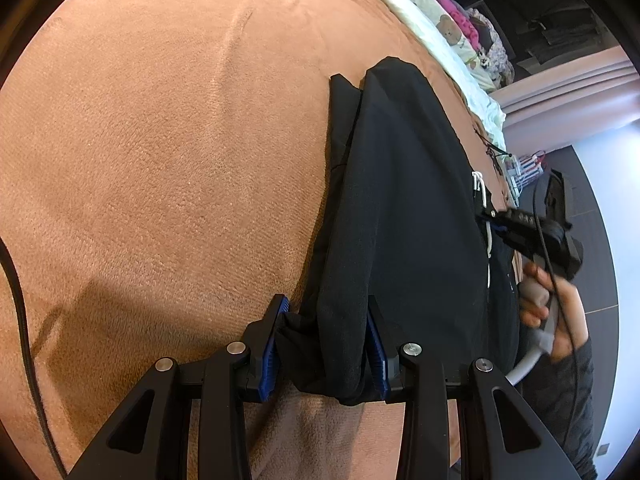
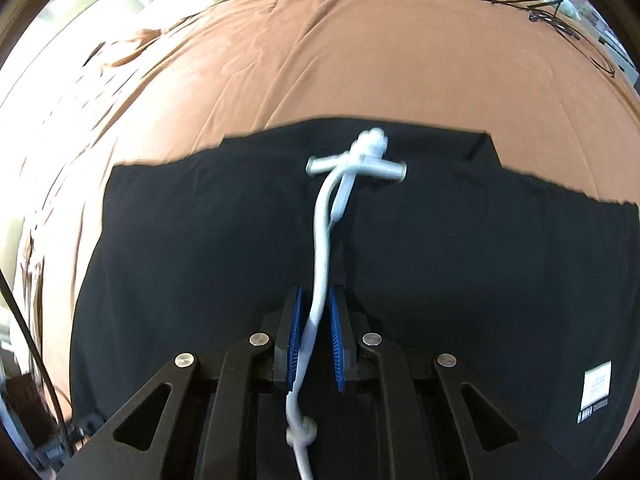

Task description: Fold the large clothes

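A black garment with a white drawstring lies folded lengthwise on a brown blanket. In the left wrist view my left gripper [image 1: 328, 320] is shut on a bunched end of the black garment [image 1: 404, 208], lifted slightly off the blanket. My right gripper [image 1: 490, 216] shows there at the garment's far right edge, held by a hand. In the right wrist view my right gripper [image 2: 314, 312] has its jaws narrowly apart with the white drawstring [image 2: 324, 248] running between them over the black garment [image 2: 200, 240]. I cannot tell whether the pads pinch the cord.
The brown blanket [image 1: 160, 160] covers the bed, wrinkled at the left in the right wrist view [image 2: 360, 60]. Pale patterned bedding [image 1: 448, 28] and stuffed toys lie beyond the far edge. Black cables [image 2: 552, 12] lie at the blanket's far right corner. A white label [image 2: 598, 390] is on the garment.
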